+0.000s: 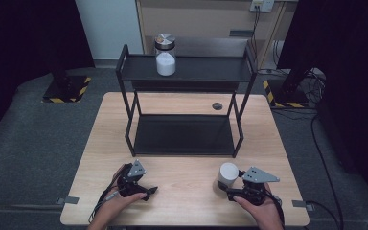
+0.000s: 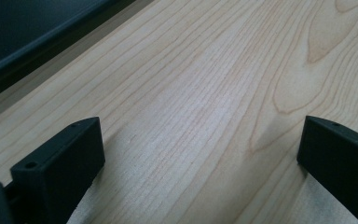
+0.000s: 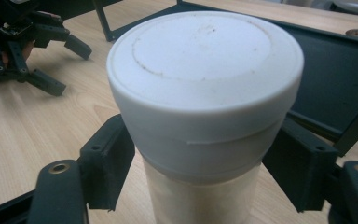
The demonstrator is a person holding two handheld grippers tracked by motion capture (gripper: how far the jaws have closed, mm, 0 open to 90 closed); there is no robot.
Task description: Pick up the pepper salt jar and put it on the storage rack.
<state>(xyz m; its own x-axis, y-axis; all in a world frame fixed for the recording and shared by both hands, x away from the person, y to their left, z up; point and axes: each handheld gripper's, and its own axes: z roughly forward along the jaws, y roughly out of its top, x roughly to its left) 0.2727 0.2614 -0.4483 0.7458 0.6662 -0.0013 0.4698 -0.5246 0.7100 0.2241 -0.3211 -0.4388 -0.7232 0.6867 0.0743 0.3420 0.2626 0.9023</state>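
Near the surface's (image 1: pixel 187 191) front right edge, the white-lidded jar (image 3: pixel 205 93) is being gripped by the right gripper's (image 3: pixel 200 172) narrowed fingers, pending lifting.

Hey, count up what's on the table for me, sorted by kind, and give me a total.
Jars: 2, a white-lidded jar between the right tool's jaws, and a metal-lidded jar on the top shelf
Shelf racks: 1, black rack
Hand-held tools: 2, counting the left tool
Total: 5

White jar's (image 3: pixel 205 93) base cut off.
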